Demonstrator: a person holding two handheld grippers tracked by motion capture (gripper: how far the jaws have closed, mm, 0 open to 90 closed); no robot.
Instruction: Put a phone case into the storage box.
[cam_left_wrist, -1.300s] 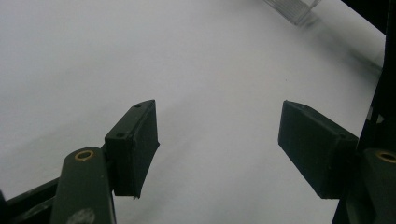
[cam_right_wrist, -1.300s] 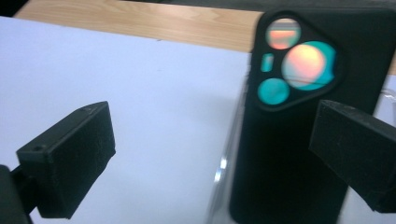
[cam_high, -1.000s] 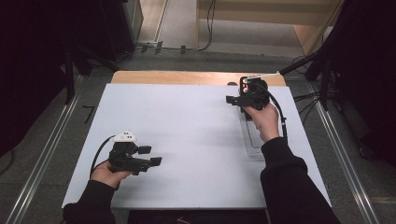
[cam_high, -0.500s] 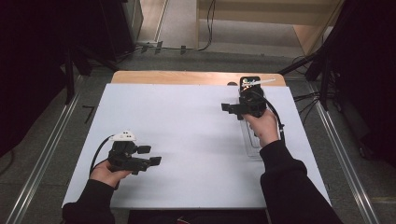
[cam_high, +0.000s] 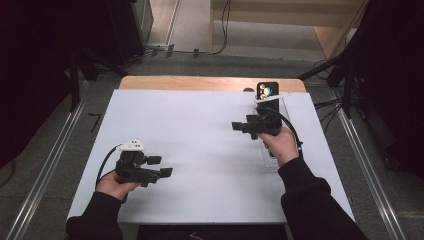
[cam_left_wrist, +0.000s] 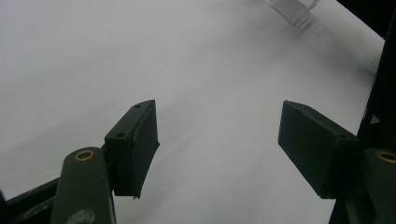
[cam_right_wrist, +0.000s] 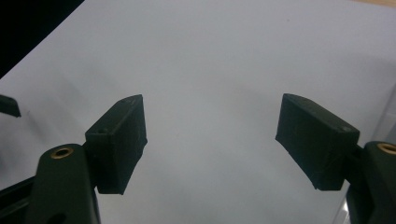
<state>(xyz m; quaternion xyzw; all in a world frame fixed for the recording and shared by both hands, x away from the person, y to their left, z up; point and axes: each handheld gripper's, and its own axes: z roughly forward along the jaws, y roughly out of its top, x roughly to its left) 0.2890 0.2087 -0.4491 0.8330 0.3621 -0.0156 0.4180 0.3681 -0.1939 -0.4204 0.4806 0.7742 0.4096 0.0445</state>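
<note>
My left gripper (cam_high: 161, 166) hovers over the near left of the white table top (cam_high: 200, 115), pointing right. Its jaws stand open with nothing between them, as the left gripper view (cam_left_wrist: 217, 140) also shows. My right gripper (cam_high: 241, 128) is right of the middle and points left, above bare white surface. Its jaws have just been closing but remain apart and empty (cam_right_wrist: 212, 140). A clear plastic tray (cam_high: 272, 155) lies under the right hand. At its far end stands a small black block (cam_high: 267, 91) with coloured dots on it.
A wooden strip (cam_high: 200, 83) runs along the table's far edge. Metal rails (cam_high: 50, 150) flank both sides on the grey floor. A corner of the clear tray (cam_left_wrist: 292, 9) sits at the top of the left gripper view. The other gripper's jaw tip (cam_right_wrist: 9, 106) shows far left.
The right hand has moved left and nearer, away from the black block at the back right, and its jaws stand narrower. The left hand has kept still.
</note>
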